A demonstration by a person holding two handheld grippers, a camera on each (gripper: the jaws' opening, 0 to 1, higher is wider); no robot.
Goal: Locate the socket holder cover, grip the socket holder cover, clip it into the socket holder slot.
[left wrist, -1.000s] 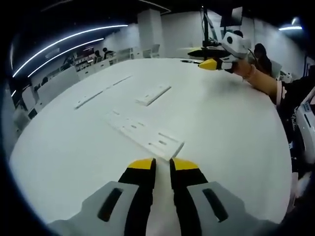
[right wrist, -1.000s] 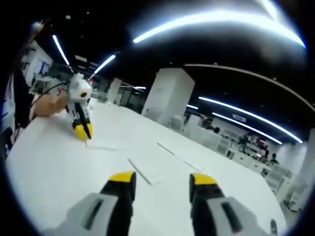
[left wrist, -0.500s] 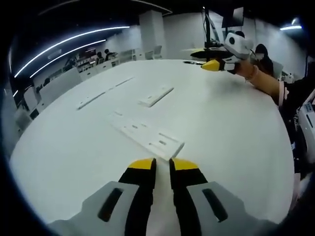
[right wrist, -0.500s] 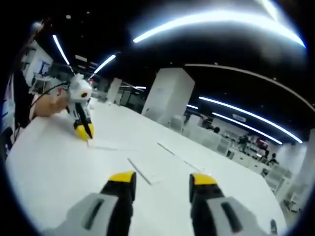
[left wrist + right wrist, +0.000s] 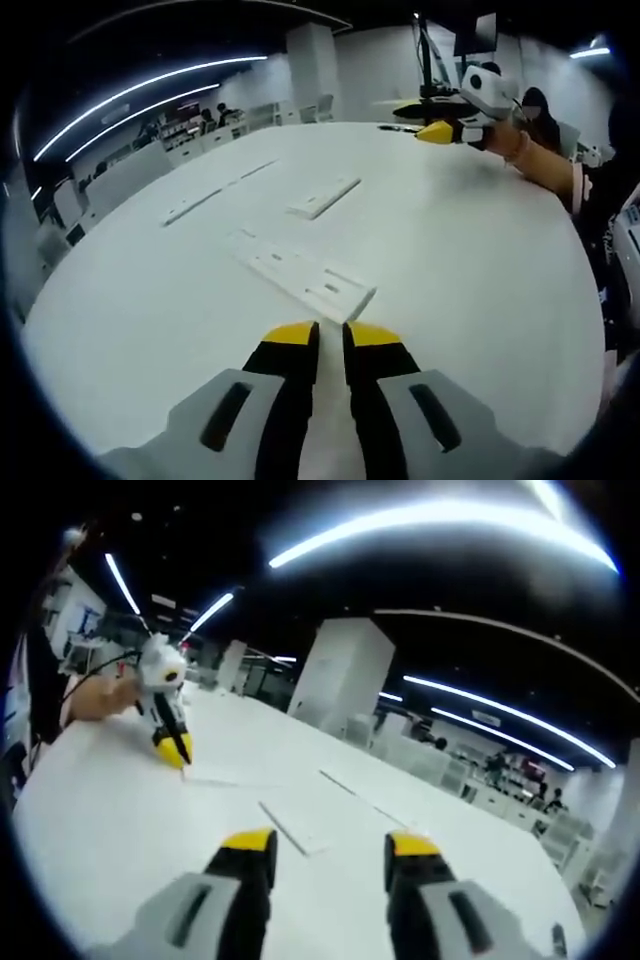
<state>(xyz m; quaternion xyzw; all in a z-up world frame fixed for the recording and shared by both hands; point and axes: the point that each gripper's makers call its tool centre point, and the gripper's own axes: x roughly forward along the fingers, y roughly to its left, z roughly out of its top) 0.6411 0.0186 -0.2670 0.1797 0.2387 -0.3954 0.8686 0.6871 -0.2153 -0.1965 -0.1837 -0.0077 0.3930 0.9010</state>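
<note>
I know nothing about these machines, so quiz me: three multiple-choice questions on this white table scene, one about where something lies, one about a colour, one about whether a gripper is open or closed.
1. Where does the long white slotted strip lie in the left gripper view?
A. On the table just ahead of the left gripper's tips
B. Held up in the air by the right gripper
C. On the floor under the table

2. What colour are the gripper tips?
A. Red
B. Yellow
C. Green

3. How do the right gripper's jaws stand?
A. Clamped on a white strip
B. Shut, empty
C. Open, empty

Answers:
1. A: the slotted strip rests flat on the table, just beyond the left gripper.
2. B: both fingertips end in yellow.
3. C: the right gripper shows a wide gap with only table between its jaws.
</note>
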